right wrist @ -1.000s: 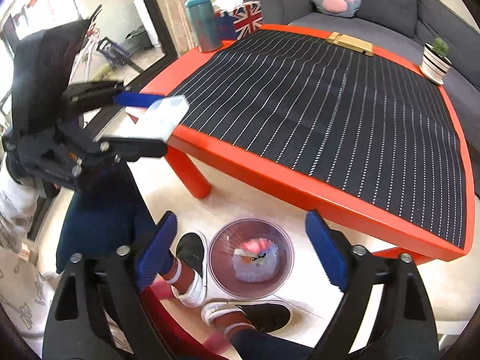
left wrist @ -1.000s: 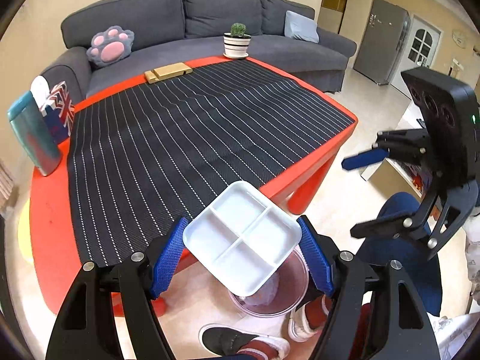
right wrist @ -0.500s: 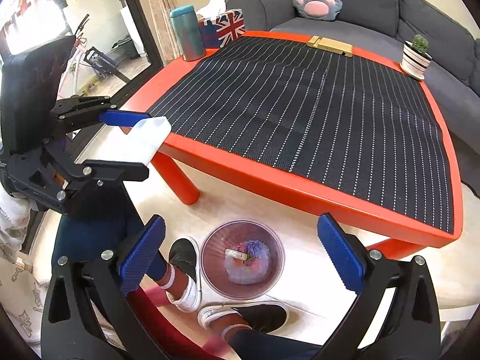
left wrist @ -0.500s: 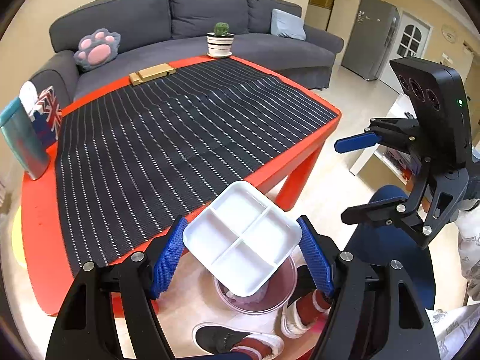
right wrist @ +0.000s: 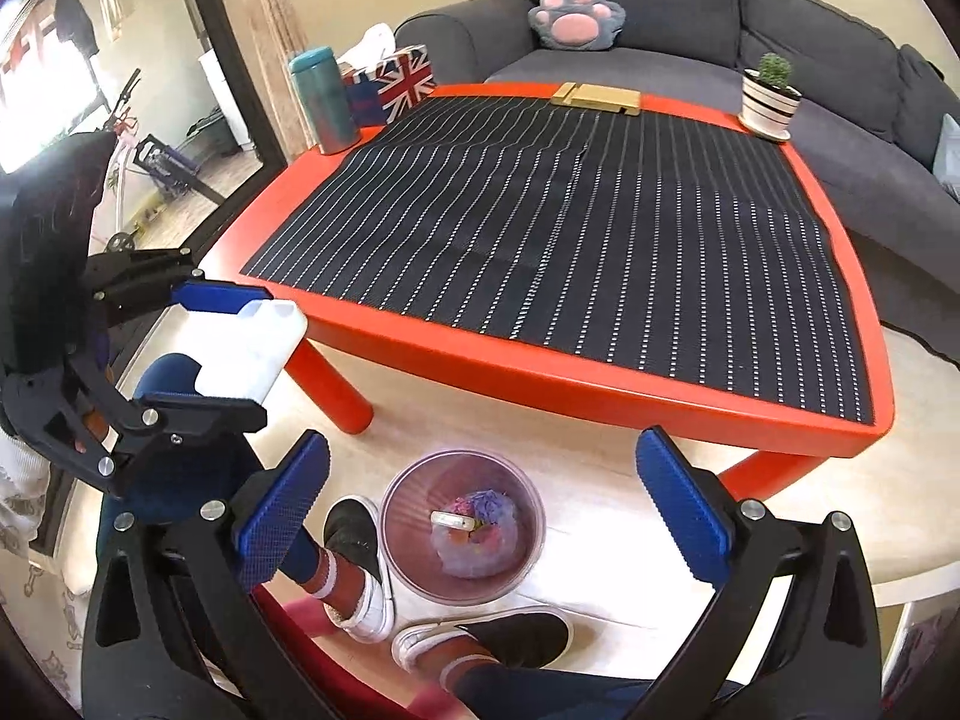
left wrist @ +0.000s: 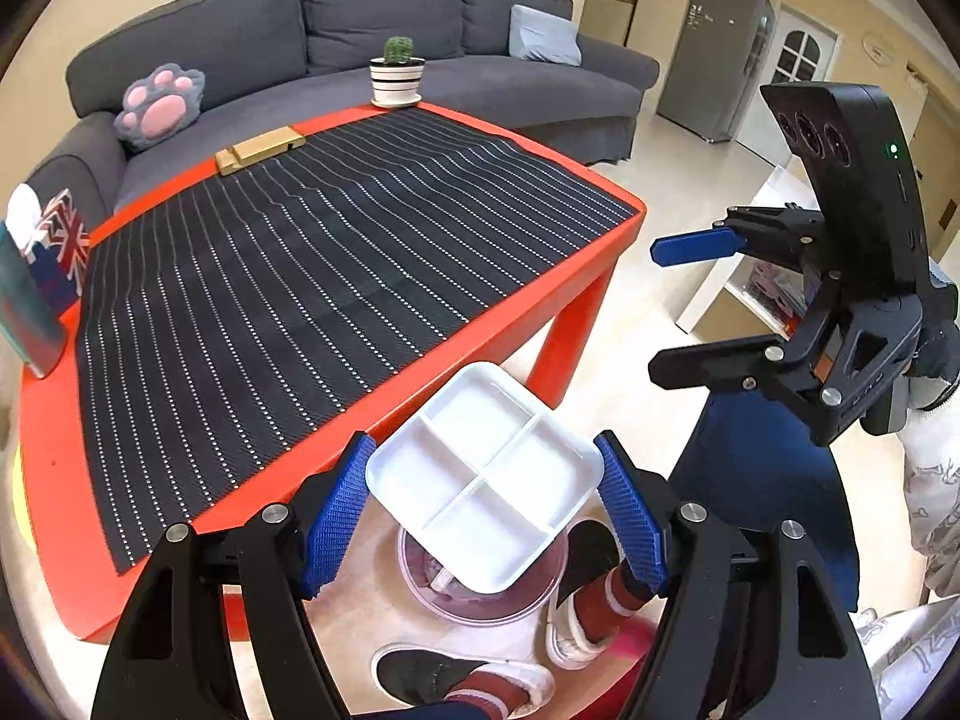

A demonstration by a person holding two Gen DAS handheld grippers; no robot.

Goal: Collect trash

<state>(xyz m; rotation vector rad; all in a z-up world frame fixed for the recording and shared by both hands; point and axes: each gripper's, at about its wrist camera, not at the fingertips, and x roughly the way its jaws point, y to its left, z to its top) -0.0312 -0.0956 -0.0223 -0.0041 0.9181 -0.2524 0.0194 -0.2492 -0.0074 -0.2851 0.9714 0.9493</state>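
Trash bin [right wrist: 462, 525] at lower centre is now holding fresh litter beneath the right gripper [right wrist: 483, 504], gaping empty; left gripper [left wrist: 483, 501] is still clamping the white tray [left wrist: 483, 474].

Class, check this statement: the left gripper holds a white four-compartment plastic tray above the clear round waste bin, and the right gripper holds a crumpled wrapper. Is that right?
Not quite. The right gripper is open and empty, as the right wrist view shows. The rest stands: the left gripper holds the white four-compartment plastic tray above the clear round waste bin.

Tray [left wrist: 483, 477] above bin [right wrist: 462, 531], beside table [right wrist: 540, 354].
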